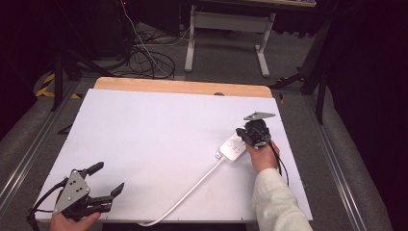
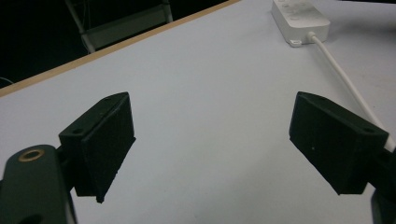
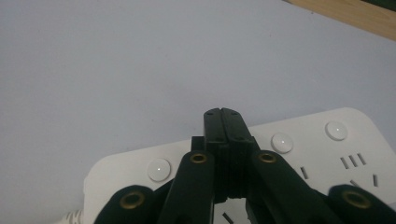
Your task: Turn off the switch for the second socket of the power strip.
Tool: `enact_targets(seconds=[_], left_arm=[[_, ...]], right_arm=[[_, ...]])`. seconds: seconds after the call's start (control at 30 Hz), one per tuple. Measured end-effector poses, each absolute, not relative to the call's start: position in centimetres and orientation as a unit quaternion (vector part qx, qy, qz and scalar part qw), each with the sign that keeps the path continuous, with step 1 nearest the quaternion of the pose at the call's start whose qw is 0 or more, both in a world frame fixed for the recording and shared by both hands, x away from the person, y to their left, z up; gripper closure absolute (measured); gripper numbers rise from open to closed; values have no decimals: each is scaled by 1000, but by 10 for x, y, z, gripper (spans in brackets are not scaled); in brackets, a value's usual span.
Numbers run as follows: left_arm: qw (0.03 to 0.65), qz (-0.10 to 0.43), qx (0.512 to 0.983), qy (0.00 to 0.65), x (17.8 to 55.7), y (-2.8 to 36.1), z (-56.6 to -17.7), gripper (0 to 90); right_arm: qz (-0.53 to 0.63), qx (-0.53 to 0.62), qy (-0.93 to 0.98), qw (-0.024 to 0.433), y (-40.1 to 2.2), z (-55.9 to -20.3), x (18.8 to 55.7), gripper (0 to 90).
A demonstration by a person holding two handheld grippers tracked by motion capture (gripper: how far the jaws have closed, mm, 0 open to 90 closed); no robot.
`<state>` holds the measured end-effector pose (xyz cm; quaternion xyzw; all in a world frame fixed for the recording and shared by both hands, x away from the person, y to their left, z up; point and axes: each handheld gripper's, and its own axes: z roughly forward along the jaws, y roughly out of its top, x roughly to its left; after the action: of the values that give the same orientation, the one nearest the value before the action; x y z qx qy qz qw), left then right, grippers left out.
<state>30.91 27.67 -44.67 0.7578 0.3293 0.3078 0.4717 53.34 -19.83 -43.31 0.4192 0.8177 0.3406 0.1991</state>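
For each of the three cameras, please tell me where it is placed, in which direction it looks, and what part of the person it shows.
High view: above the person's side, facing forward and down on the table; forearms and both claws show, left claw, right claw.
Left gripper view: rides the left claw, jaws wide apart, facing the power strip and its cable.
Right gripper view: rides the right claw, jaws together over the power strip.
All three views share the power strip.
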Motion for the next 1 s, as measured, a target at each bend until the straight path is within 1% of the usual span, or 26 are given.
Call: enact_targets(seconds=[0.53, 1.0], left_arm=[[470, 309, 758, 331, 309, 277, -447, 144], [470, 308, 758, 332, 309, 277, -447, 143]], right_arm=[[311, 423, 829, 196, -194, -442, 540, 900], [295, 421, 833, 205, -192, -447, 542, 900]])
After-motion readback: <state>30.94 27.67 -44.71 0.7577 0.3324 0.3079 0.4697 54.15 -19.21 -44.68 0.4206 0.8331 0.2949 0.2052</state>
